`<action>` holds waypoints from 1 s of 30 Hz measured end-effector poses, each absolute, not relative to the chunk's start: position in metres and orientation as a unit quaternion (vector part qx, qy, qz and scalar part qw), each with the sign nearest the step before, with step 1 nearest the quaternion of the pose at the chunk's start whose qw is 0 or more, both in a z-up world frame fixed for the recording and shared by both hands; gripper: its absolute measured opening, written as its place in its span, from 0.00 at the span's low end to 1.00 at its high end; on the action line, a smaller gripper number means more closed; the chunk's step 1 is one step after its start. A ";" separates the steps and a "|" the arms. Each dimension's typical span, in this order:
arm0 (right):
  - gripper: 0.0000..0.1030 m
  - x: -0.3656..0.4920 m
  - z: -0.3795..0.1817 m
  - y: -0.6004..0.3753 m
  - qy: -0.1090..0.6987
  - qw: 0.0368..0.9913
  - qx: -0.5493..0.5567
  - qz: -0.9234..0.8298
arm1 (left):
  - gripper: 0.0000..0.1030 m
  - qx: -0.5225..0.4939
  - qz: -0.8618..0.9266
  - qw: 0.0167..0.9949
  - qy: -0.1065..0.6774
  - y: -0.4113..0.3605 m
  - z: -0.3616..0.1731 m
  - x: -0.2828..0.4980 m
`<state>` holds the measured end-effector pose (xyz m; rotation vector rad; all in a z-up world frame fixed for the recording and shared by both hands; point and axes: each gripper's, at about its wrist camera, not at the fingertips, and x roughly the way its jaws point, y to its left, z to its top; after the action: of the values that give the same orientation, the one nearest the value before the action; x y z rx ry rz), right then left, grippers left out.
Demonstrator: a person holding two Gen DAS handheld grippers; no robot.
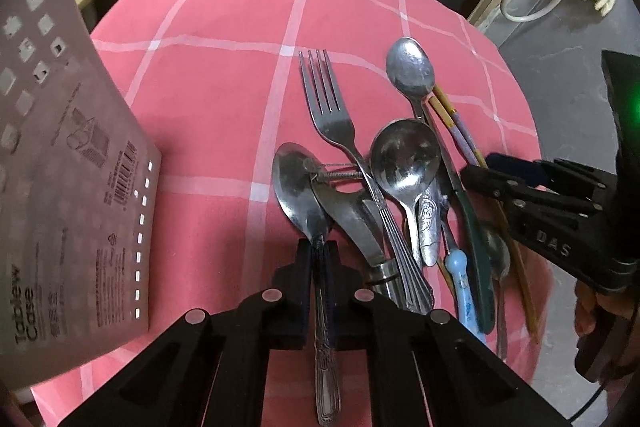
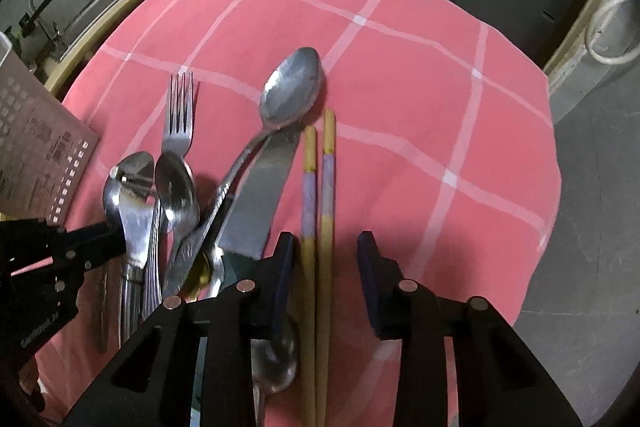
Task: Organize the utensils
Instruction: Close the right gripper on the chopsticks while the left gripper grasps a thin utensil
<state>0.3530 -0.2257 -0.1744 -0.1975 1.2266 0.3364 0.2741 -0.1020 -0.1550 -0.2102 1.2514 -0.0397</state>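
**Sorting barely begun**

My left gripper (image 1: 319, 259) is clenched on a spoon (image 1: 298, 187) at the pile's left edge. My right gripper (image 2: 326, 251) is spread wide around the chopsticks (image 2: 318, 227), not yet pinching. The fork (image 1: 326, 107), knife (image 2: 260, 195) and other spoons lie heaped on the cloth (image 1: 224, 87). The case (image 1: 68, 163) stands left; its inside is hidden, and near handles are cut off.
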 end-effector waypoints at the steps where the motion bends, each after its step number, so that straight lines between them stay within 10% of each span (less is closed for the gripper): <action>1: 0.29 0.354 -0.174 -0.224 0.570 0.801 -0.092 0.155 | 0.06 -0.101 -0.019 0.803 0.587 -0.102 -0.155 0.275; 6: 0.12 0.353 -0.168 -0.228 0.565 0.808 -0.079 0.146 | 0.05 -0.089 -0.021 0.802 0.591 -0.106 -0.155 0.274; 30: 0.12 0.285 -0.177 -0.279 0.526 0.822 0.148 0.158 | 0.02 -0.111 -0.099 0.810 0.567 -0.116 -0.142 0.220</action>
<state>0.2853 -0.2793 -0.1770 0.3141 1.1194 0.3366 0.2198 -0.1164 -0.1423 -0.2375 1.2111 -0.2110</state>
